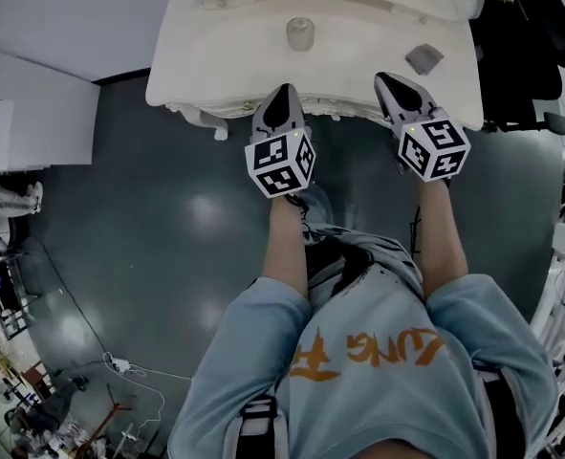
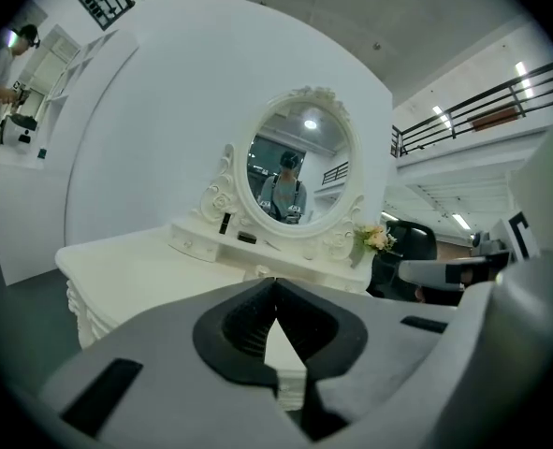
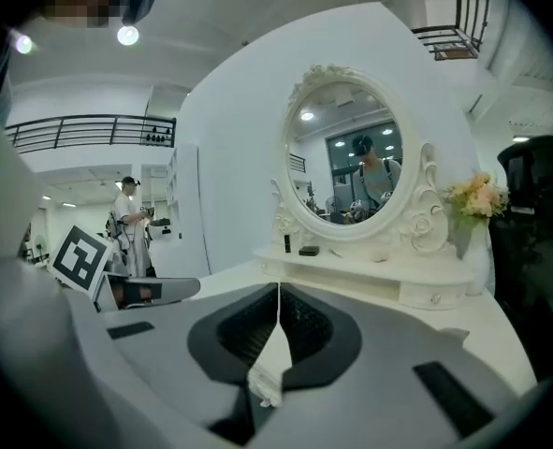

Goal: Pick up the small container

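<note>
Where the small container point(image 1: 300, 32) sits: upright on the white worktop point(image 1: 215, 55), roughly mid-depth and a bit left of centre. It's a pale, see-through-looking little pot with nothing touching it.
Left tool point(image 1: 284, 89): closed. In the left gripper view point(image 2: 276, 288) the tips meet and nothing is between them. From the head view its nose pokes over the worktop's front edge, and the container is ahead of it and well apart.
Right tool point(image 1: 387, 76): closed as well, with the jaws pressed together and empty in the right gripper view point(image 3: 278, 293). It's over the front right part of the worktop, further from the container than the left one.
Grey block point(image 1: 423, 58): a small wedge-ish thing lying on the worktop near the right tool's nose, off to the right of the container.
Marker cubes: one on the back of each tool, left point(image 1: 280, 163) and right point(image 1: 433, 147), with the person's bare forearms behind them.
Mirror point(image 3: 346, 152): oval with a curly white frame, standing at the back of the worktop – both tools point at it.
Flowers point(image 3: 477, 195): a small bunch by the mirror's right side.
Shelf bits: a couple of small dark things point(image 3: 308, 250) on the ledge under the mirror, too small to identify.
Floor point(image 1: 167, 208): dark grey and shiny.
Background: another person point(image 3: 131, 223) stands off to the left by some white units.
</note>
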Available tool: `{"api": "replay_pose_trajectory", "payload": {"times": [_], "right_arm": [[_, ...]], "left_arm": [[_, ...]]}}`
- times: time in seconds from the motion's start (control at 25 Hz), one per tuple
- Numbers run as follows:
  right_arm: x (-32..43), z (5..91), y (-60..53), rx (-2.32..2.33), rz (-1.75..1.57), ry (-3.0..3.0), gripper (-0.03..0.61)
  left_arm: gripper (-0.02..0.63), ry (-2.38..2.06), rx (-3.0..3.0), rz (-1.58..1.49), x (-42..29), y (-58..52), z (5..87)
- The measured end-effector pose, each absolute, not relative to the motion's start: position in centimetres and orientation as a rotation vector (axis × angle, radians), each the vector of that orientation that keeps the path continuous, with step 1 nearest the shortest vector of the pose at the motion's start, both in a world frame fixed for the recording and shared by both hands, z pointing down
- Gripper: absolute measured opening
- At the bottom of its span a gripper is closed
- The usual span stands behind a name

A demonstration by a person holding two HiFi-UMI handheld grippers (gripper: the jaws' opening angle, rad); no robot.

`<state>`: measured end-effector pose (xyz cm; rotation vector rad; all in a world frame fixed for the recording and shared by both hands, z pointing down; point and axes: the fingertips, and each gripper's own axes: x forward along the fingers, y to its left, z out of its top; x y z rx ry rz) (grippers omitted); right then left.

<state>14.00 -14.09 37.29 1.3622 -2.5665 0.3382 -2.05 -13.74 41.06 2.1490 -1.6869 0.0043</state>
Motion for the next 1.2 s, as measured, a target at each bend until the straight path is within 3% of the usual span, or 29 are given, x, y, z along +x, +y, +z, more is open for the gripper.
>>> {"api": "replay_pose_trajectory", "payload": {"times": [0.52,1.2], "right_arm": [[6.4,39.7,-25.3,1.257,0.369,-2.545,0.029],[7.3,44.3,-26.6,1.246,0.479,-2.520,0.046]], "left_arm": [[0.021,-1.760,2.048,0.026,-10.1,-24.1,44.7],[0.021,-1.740,2.043,0.115,-8.8,-25.7,46.9]]}}
